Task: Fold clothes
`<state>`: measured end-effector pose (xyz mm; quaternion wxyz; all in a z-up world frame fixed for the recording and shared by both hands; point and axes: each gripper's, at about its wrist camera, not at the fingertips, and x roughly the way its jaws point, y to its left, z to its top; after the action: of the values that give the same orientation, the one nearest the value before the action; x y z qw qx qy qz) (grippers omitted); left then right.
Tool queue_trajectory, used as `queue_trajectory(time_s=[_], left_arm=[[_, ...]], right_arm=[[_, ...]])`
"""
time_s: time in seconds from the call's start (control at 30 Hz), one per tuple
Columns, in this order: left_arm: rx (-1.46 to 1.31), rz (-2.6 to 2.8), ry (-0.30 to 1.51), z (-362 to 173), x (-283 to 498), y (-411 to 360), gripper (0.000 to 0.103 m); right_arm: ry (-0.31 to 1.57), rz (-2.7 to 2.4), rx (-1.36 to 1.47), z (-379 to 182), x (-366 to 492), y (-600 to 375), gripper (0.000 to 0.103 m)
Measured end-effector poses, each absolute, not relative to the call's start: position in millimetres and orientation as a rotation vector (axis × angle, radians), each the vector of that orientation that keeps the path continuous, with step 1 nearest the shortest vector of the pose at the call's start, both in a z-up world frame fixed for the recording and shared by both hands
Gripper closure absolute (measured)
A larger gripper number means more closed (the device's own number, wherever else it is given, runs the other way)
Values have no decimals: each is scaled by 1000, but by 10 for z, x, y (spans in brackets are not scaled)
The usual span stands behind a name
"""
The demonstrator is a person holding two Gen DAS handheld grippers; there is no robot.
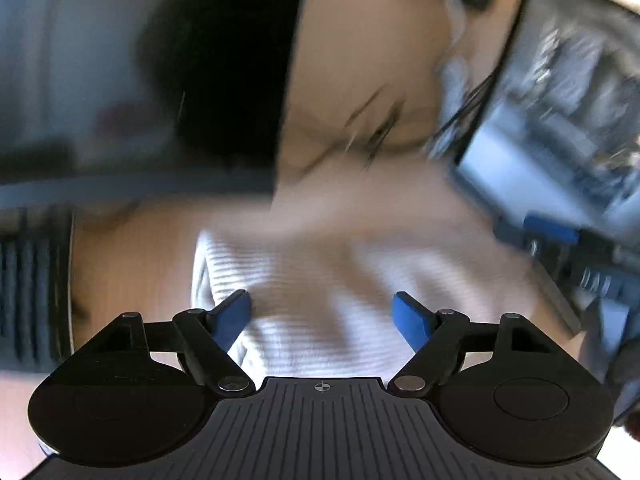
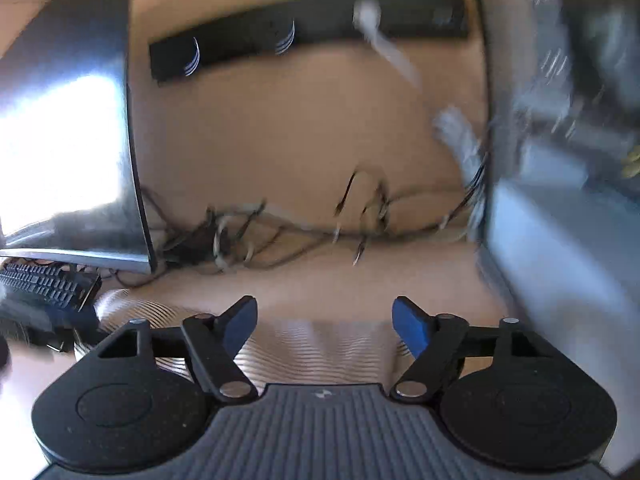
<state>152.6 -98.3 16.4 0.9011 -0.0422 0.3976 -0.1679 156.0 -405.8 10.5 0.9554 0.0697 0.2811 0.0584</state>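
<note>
I'm looking at two matching rigs here: the left gripper [image 1: 322, 316] and right gripper [image 2: 324, 320] are both showing black linkage arms, blue finger pads at 10 and 2 o'clock, silver pivot screws, round black discs either side, and a ribbed grey base with a tiny crosshair mark.

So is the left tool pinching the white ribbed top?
No, the left tool is open, its blue fingers spread apart over the white ribbed top.

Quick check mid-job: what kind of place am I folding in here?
Likely a home office desk. A monitor, keyboard and tangled cables sit behind the white striped garment, which lies on the tan desktop.
</note>
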Motion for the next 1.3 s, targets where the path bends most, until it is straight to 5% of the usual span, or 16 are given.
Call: queue_trajectory(time_s=[0.27, 0.5, 1.0, 1.3], left_arm=[[-151, -338, 895, -222, 1460, -813, 18], [-106, -377, 865, -253, 1504, -848, 14], [-164, -339, 869, -225, 1315, -819, 15], [-165, -195, 756, 191, 299, -685, 0]], right_arm=[[622, 39, 98, -176, 1347, -3769, 34], [637, -19, 8, -281, 1490, -3735, 14], [653, -90, -103, -305, 994, -3653, 6], [574, -61, 214, -6, 57, -3537, 0]])
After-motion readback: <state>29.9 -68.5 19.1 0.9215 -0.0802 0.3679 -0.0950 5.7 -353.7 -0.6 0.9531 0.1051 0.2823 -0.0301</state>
